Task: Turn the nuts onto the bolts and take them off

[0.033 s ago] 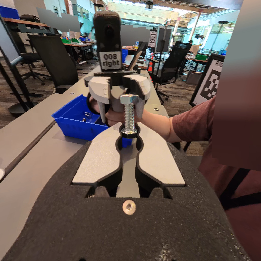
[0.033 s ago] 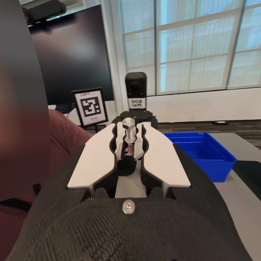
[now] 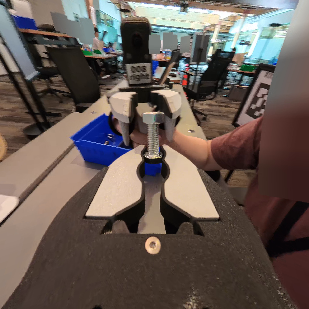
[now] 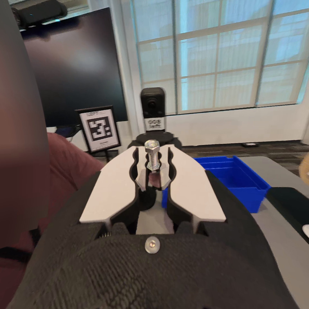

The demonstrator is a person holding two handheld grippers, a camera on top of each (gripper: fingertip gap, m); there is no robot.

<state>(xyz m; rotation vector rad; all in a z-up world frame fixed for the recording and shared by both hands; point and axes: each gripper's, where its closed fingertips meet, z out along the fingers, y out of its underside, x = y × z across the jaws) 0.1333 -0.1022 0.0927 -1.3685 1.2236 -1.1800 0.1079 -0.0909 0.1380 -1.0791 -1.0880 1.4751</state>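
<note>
Nut on upright bolt, L gripper fingers clamp nut, R gripper fingers wide, labels blurred.

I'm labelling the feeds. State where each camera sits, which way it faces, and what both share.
Left wrist view: on the left gripper, looking along its fingers across the table into an office; the person's forearm shows behind the right gripper.
Right wrist view: on the right gripper, facing the opposite way, toward windows and a dark screen; a maroon sleeve shows.
Shared: bolt, nut, blue bin, both grippers.
</note>
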